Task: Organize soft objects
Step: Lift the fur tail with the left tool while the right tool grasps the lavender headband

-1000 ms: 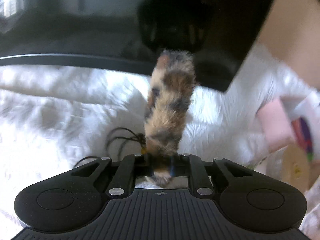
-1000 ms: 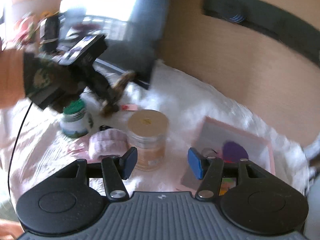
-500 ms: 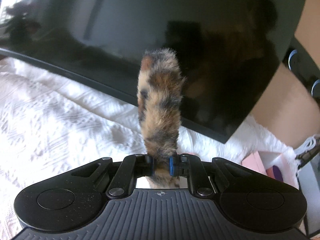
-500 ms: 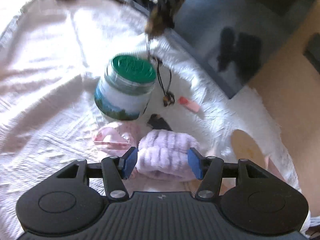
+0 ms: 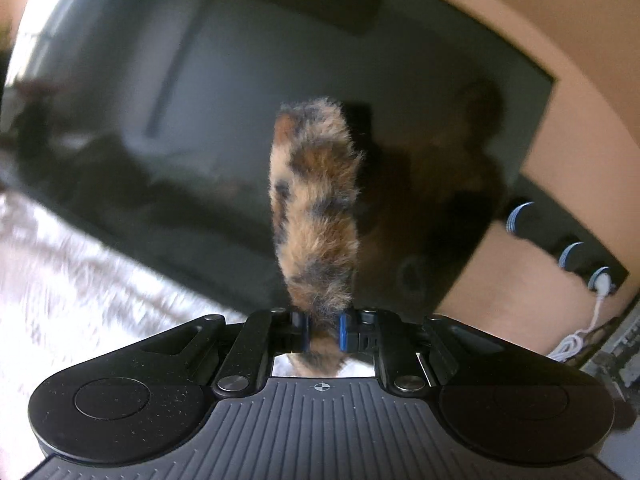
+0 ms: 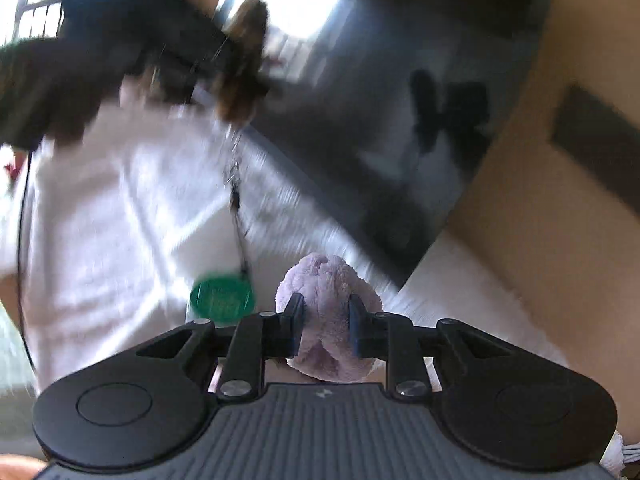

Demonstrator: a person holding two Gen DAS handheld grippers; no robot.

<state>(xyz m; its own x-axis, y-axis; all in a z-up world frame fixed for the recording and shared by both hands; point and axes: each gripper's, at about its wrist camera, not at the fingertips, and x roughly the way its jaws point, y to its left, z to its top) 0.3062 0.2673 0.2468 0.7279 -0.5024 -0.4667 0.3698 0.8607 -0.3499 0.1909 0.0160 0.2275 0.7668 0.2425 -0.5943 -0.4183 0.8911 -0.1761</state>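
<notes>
Left gripper [image 5: 323,332] is clamped tight on a spotted brown furry tail [image 5: 316,208], held up before the dark screen [image 5: 200,120]. Right gripper [image 6: 325,322], jaws just closing, pinches a lilac plush [image 6: 326,280] above the white blanket [image 6: 120,220], beside the green-lidded jar [image 6: 222,294].

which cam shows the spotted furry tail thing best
The left wrist view: the spotted furry tail fills the centre in sharp focus, pinched at its base by the left tongs. The right wrist view shows it only as a small blurred brown shape at upper left, with a cord dangling below.
</notes>
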